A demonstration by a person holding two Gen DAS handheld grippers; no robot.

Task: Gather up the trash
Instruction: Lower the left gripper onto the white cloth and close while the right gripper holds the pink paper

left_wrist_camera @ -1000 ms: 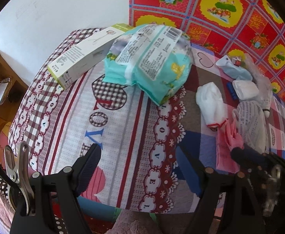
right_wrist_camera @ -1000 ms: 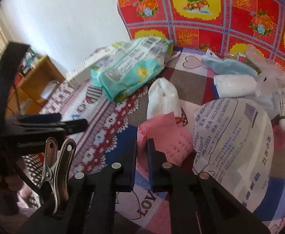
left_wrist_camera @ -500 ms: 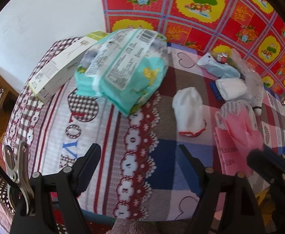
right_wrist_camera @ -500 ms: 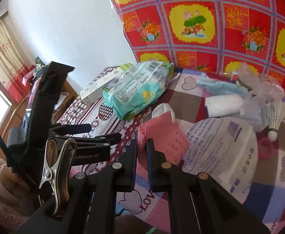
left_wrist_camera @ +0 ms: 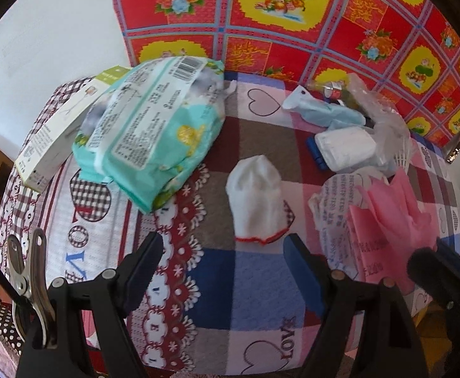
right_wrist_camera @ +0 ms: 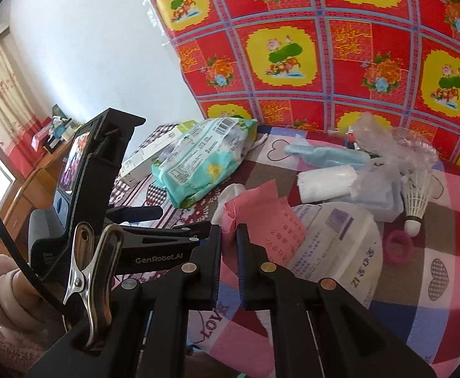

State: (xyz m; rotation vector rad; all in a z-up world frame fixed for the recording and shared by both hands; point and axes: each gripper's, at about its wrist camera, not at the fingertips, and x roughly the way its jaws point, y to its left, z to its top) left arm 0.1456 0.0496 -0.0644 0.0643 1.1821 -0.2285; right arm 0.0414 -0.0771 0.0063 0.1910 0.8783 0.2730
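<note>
My right gripper [right_wrist_camera: 229, 239] is pinched tight on the pink paper [right_wrist_camera: 263, 217], which sticks up crumpled between the jaws and lifts clear of the blanket [left_wrist_camera: 255, 286]. My left gripper [left_wrist_camera: 222, 252] hangs with its jaws spread wide and nothing between them.

I take the white sock [left_wrist_camera: 256, 201] as my landmark. It lies flat on the blanket, red hem toward me, just beyond the gap of my left jaws. In the left wrist view, the pink paper stands to the sock's right, and the printed bag [left_wrist_camera: 333, 208] sits between the two, partly under the paper. My right gripper's dark tip shows at the paper's lower right edge there.

Left of the sock and farther back lies the teal pack [left_wrist_camera: 154, 132], barcode up, leaning on the long box [left_wrist_camera: 56, 132] beyond it. Behind the sock to the right sits a white roll [left_wrist_camera: 346, 148], with a light blue bag [left_wrist_camera: 327, 113] farther back and crinkled clear plastic [left_wrist_camera: 377, 110] beside them. The shuttlecock [right_wrist_camera: 417, 198] stands cork-down to the right of the roll, with a small pink ring [right_wrist_camera: 398, 247] just in front of it. A red floral cloth [left_wrist_camera: 292, 22] hangs behind everything.

A hand [right_wrist_camera: 8, 302] grips the left gripper's handle, seen at the lower left of the right wrist view.
</note>
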